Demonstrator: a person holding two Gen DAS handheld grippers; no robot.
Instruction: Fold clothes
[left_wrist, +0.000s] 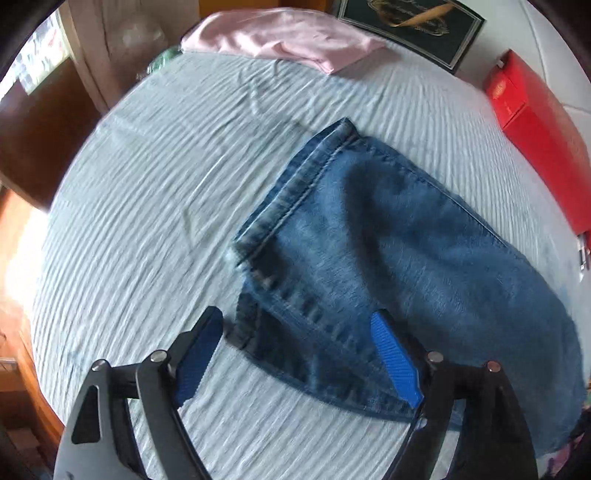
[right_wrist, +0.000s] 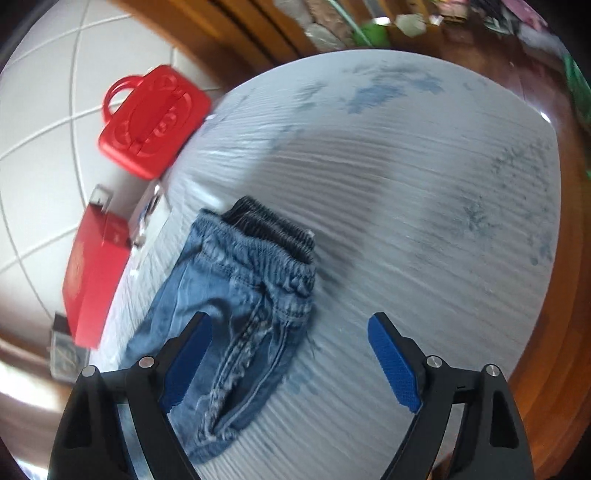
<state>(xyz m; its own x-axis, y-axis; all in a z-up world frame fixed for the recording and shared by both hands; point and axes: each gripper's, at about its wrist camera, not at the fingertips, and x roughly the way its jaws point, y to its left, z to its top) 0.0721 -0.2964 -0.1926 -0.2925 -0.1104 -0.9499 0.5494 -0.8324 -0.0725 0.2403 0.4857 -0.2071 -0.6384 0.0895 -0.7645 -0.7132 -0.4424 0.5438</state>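
Note:
A pair of blue jeans (left_wrist: 388, 258) lies folded on a round table under a pale ribbed cloth (left_wrist: 147, 203). The left wrist view shows the leg hems on top of each other. My left gripper (left_wrist: 295, 325) hangs open above the hem corner, with denim below its blue pads (left_wrist: 397, 358) but not pinched. In the right wrist view the same jeans (right_wrist: 229, 295) show their elastic waistband (right_wrist: 273, 229) and a seam. My right gripper (right_wrist: 290, 328) is open over the jeans' waist end, and its pads press on nothing.
A folded pink garment (left_wrist: 280, 40) lies at the table's far edge. A dark framed picture (left_wrist: 413, 26) and a red box (left_wrist: 543, 129) sit off the table, on the white tiled floor. Another red box (right_wrist: 92, 277) and a red handled case (right_wrist: 155, 118) stand beside the table.

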